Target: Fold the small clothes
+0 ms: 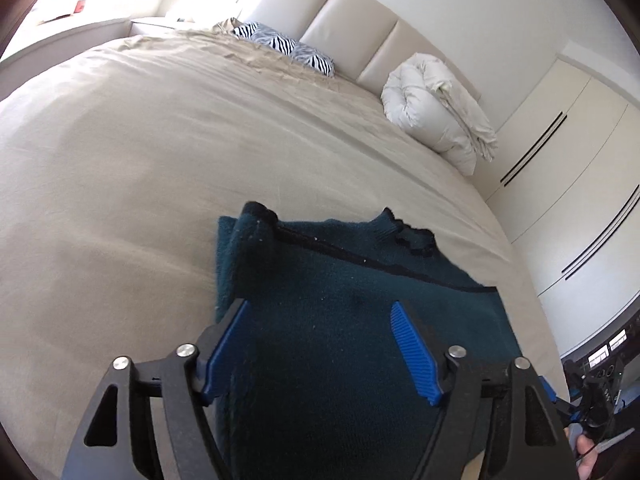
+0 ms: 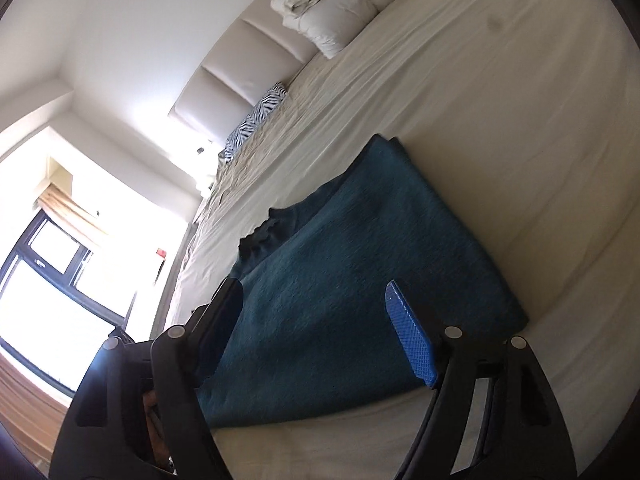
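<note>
The dark teal knitted garment lies on the bed, near its edge, folded so that 1 layer rests over another. In the left wrist view its dark neck trim points away from the camera, and a folded sleeve or side part lies on top at the left. A thin dark seam line runs across the cloth from left to right. In the right wrist view the same garment looks flat and long, with a straight folded edge on its right side and the neck opening on its left side.

The left gripper stands above the near part of the garment. Its 2 blue pads are wide apart and do not press on the cloth; the garment is only seen between them. The right gripper is also spread wide over the near part of the garment, and nothing is clamped in it. 1 blue pad is clear to see; the other finger is in shadow.

The beige sheet covers the bed and is a little wrinkled near the headboard. A white rolled duvet lies by the headboard, and a zebra pattern pillow is further along it. White wardrobe doors stand beside the bed. In the right wrist view a bright window is at the left.
</note>
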`<action>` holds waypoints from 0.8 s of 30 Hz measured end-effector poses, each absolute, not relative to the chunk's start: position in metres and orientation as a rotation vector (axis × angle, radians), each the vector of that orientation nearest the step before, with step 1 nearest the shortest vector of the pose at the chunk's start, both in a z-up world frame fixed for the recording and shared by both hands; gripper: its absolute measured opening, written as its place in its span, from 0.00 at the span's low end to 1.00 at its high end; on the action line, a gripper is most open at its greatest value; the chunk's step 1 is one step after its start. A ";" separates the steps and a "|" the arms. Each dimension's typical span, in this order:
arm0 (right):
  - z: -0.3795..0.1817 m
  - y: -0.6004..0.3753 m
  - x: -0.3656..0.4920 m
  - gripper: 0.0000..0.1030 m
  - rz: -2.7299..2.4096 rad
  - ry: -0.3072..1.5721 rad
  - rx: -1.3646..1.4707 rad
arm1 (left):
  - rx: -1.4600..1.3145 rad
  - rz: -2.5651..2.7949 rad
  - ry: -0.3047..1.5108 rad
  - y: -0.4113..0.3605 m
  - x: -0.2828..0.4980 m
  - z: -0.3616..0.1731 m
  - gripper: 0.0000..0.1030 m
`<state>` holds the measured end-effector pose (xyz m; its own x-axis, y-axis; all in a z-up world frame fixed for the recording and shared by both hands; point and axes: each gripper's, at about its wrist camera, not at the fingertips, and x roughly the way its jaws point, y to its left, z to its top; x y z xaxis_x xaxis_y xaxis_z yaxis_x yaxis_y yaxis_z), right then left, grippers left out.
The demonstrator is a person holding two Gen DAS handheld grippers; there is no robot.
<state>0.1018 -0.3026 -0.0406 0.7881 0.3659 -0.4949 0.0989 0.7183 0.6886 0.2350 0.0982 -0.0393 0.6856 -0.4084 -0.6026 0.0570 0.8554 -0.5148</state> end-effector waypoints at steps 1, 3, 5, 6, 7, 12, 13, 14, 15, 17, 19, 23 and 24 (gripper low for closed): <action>-0.041 -0.296 0.103 0.72 0.179 0.673 0.761 | -0.504 -0.254 0.753 0.106 0.223 -0.034 0.85; -0.044 -0.286 0.103 0.72 0.216 0.698 0.773 | -0.561 -0.238 0.753 0.120 0.206 -0.034 0.88; -0.049 -0.273 0.104 0.72 0.255 0.732 0.799 | -0.603 -0.256 0.814 0.126 0.197 -0.045 0.87; -0.050 -0.267 0.104 0.72 0.272 0.742 0.801 | -0.613 -0.265 0.839 0.127 0.194 -0.051 0.85; -0.050 -0.259 0.105 0.72 0.294 0.750 0.796 | -0.624 -0.277 0.862 0.128 0.192 -0.057 0.84; -0.048 -0.223 0.112 0.72 0.383 0.814 0.756 | -0.785 -0.336 0.941 0.133 0.193 -0.082 0.78; -0.046 -0.218 0.113 0.72 0.396 0.823 0.747 | -0.783 -0.348 0.954 0.132 0.195 -0.082 0.78; -0.045 -0.212 0.115 0.72 0.408 0.829 0.738 | -0.780 -0.371 0.972 0.130 0.198 -0.082 0.78; -0.043 -0.207 0.117 0.72 0.423 0.837 0.730 | -0.783 -0.389 0.985 0.128 0.201 -0.082 0.77; -0.043 -0.199 0.123 0.72 0.438 0.850 0.727 | -0.799 -0.419 1.009 0.124 0.204 -0.084 0.77; -0.043 -0.193 0.131 0.72 0.457 0.859 0.736 | -0.835 -0.426 1.020 0.124 0.205 -0.086 0.77; -0.048 -0.174 0.156 0.72 0.494 0.906 0.740 | -0.882 -0.442 1.054 0.123 0.208 -0.090 0.67; -0.049 -0.169 0.162 0.72 0.499 0.915 0.735 | -0.887 -0.447 1.067 0.122 0.208 -0.091 0.60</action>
